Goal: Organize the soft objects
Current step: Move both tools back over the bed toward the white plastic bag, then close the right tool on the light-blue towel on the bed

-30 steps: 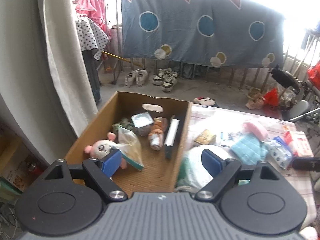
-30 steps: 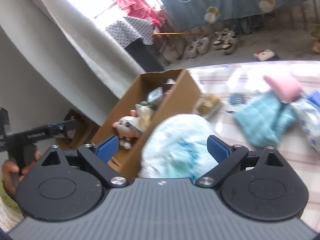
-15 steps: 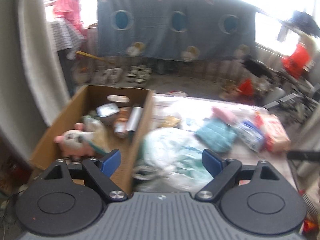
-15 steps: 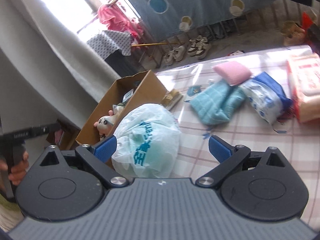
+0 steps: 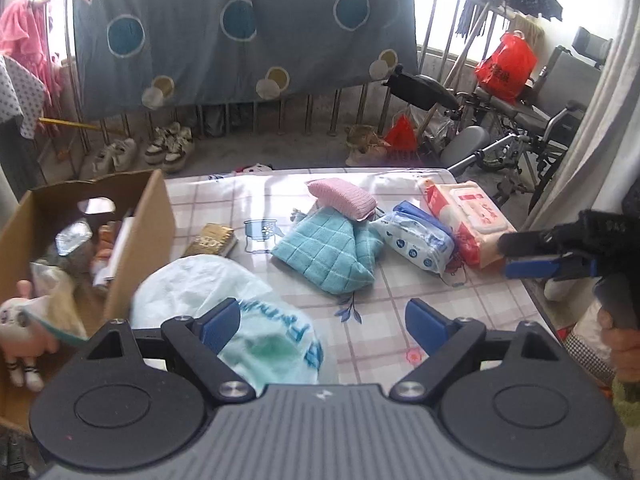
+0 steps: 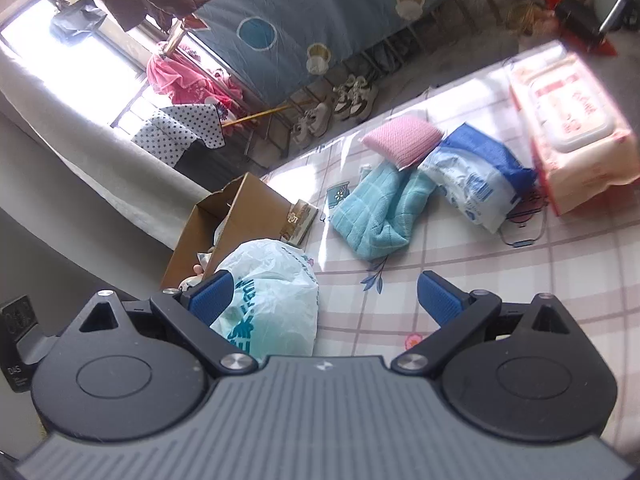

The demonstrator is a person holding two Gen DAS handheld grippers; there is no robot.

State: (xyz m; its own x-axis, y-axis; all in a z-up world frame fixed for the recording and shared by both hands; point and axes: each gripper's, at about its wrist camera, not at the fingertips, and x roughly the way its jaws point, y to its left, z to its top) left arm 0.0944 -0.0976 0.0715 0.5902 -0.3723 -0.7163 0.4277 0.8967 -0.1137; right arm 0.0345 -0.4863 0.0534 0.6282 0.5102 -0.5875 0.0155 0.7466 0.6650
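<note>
A white-green plastic bag lies on the checked tablecloth beside the cardboard box; it also shows in the right wrist view. A teal towel, a pink pad, a blue-white tissue pack and a pink wipes pack lie farther on the table. My left gripper is open and empty above the bag's right edge. My right gripper is open and empty; it shows from the side in the left wrist view.
The box holds a plush doll, a cup and other items. A gold packet lies by the box wall. A wheelchair stands beyond the table's far right. Shoes and a hanging sheet are behind.
Both grippers swung right, away from the box and toward the table's middle. The plastic bag now lies at the left of both views. Both stay open.
</note>
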